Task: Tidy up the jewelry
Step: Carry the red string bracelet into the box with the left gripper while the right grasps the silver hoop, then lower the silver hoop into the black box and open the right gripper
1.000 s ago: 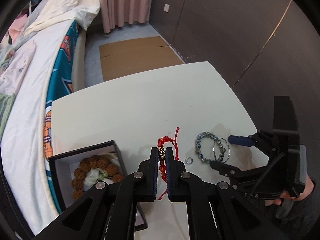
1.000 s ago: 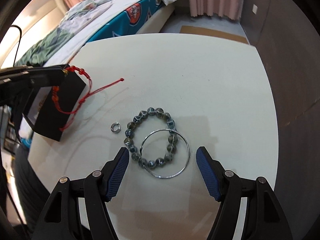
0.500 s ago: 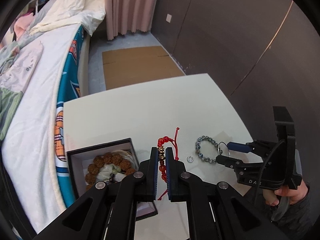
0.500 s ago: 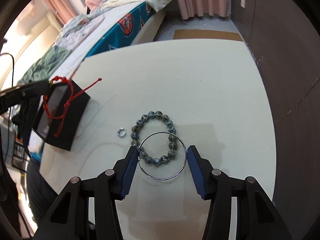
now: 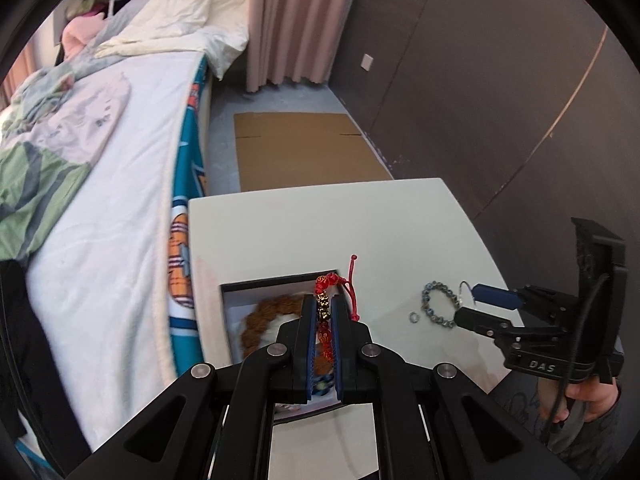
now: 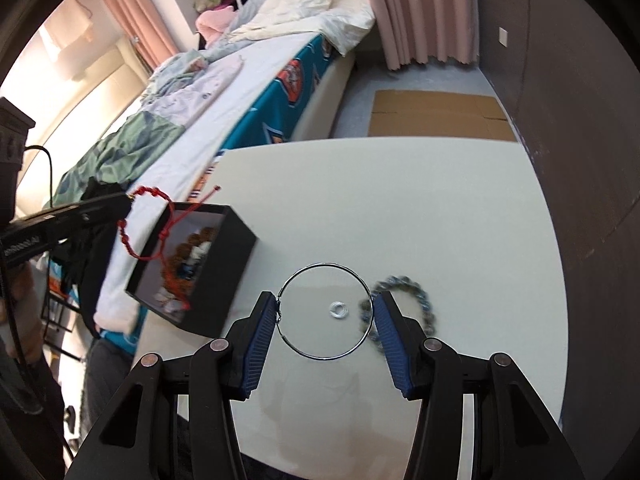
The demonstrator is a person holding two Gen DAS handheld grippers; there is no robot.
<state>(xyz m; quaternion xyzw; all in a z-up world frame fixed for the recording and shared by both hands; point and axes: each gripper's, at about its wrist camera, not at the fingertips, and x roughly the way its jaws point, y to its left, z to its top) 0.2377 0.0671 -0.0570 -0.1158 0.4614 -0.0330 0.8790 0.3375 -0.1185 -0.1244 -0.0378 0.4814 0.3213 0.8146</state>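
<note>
Lifted since earlier, wire hoop (image 6: 325,311) hides blurred bead bracelet (image 6: 416,300) partly.

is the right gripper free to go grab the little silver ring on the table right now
Probably not yet. The right gripper is shut on the thin metal bangle, lifted off the table. The small ring lies unblocked below, beside the blue bead bracelet, but the bangle must go first.

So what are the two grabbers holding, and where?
Left gripper pinches the red bracelet at its gold bead. Right gripper clamps the silver bangle across its opposite edges.
</note>
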